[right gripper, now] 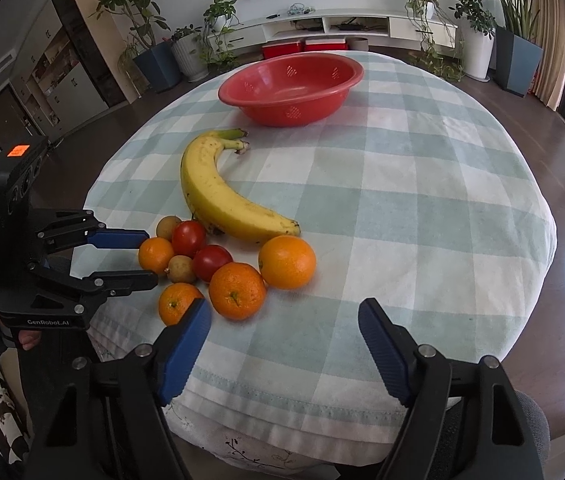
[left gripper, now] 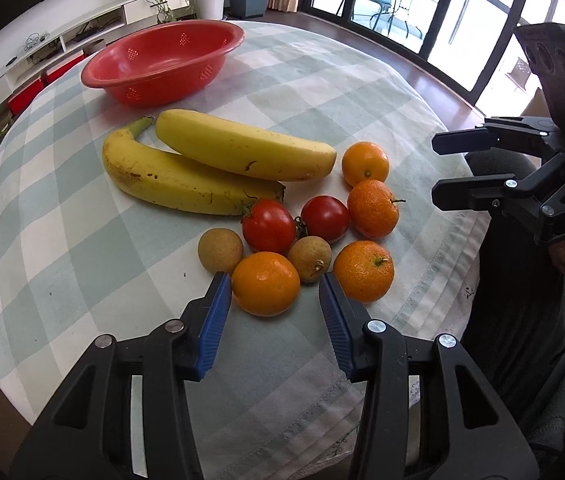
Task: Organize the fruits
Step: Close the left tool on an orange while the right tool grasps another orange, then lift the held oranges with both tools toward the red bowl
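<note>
we see the left gripper [left gripper: 273, 284] low in the frame, jaws partly open around an orange [left gripper: 265, 283], pads not pressing it. the right gripper [right gripper: 284, 314] gapes wide, holding nothing. fruits cluster mid-frame; the red basket [left gripper: 218, 46] sits upper left, bananas [left gripper: 186, 176] below it.

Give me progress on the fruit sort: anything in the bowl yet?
Nothing done: the red bowl sits empty. In hand: nothing yet; the left claw is open around the nearest orange, the right claw open over bare cloth. Left: both bananas, four oranges, two tomatoes, two small brown fruits.
</note>
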Demonstrator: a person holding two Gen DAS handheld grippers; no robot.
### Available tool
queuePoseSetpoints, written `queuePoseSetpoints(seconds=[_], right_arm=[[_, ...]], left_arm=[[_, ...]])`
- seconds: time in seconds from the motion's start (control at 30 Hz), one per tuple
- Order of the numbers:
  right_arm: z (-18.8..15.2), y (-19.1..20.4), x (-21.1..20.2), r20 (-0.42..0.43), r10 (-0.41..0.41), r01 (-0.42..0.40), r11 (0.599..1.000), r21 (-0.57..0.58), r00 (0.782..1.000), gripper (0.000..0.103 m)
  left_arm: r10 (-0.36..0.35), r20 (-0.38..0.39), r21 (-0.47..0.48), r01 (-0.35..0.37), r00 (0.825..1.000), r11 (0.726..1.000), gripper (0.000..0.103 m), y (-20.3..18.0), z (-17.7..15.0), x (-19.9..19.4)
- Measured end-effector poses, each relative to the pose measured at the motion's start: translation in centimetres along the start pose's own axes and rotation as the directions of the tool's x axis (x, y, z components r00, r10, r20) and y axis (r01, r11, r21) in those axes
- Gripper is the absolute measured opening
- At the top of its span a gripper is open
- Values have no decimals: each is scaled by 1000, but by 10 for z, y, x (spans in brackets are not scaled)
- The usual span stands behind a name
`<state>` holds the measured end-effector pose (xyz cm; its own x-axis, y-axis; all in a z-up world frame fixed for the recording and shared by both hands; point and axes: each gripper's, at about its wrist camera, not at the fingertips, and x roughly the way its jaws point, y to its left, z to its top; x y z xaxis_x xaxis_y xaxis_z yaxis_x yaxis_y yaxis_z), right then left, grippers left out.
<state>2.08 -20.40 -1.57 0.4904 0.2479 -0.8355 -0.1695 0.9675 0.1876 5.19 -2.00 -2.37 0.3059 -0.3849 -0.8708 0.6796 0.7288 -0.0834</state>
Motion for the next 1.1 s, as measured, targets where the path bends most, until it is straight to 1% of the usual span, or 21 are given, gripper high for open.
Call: queuePoseSetpoints(seconds=[0.13, 0.23, 0.27, 0.43, 0.6, 0.67, 0.77, 0.83, 0.87, 1.0, 1.1], right_arm=[[1, -1, 2, -3, 5, -5, 1000, 8, 1000, 78], [0, -1, 3, -8, 5, -5, 1000, 13, 1000, 78], [0, -2, 4, -10, 5, -5, 1000, 14, 1000, 78], [-1, -6, 8, -24, 12, -12, 1000, 27, 1000, 78], [3, -9, 13, -32, 20, -20, 1000, 12, 999, 77], [8, -10, 15, -35, 20, -19, 1000, 5, 999, 75], [16, -13, 21, -42, 34, -34, 999, 9, 999, 74], [21, -13, 26, -48, 44, -43, 999, 6, 998, 72], [23, -14, 29, -53, 52, -51, 999, 8, 997, 69], [31, -17, 42, -73, 96, -93, 995, 47, 993, 64], [35, -16, 48, -84, 102, -97, 993, 61, 991, 63]], left_arm=[[-6, -5, 4, 6, 1000, 1000, 43, 0, 2, 6], [-14, -6, -4, 14, 1000, 1000, 39, 3, 4, 9], [-17, -7, -10, 17, 1000, 1000, 35, 4, 3, 10], [-31, -6, -26, 31, 999, 999, 34, 10, -2, 10], [-38, 6, -54, 39, 999, 998, 34, 14, -6, 7], [-35, 14, -72, 36, 999, 997, 34, 17, -10, 4], [-22, 27, -98, 25, 999, 995, 34, 21, -16, -1], [-11, 37, -108, 15, 999, 994, 34, 21, -20, -5], [-8, 43, -113, 12, 999, 994, 34, 21, -22, -7], [4, 53, -129, 3, 999, 992, 34, 21, -25, -11], [7, 60, -139, 1, 998, 990, 34, 23, -26, -12]])
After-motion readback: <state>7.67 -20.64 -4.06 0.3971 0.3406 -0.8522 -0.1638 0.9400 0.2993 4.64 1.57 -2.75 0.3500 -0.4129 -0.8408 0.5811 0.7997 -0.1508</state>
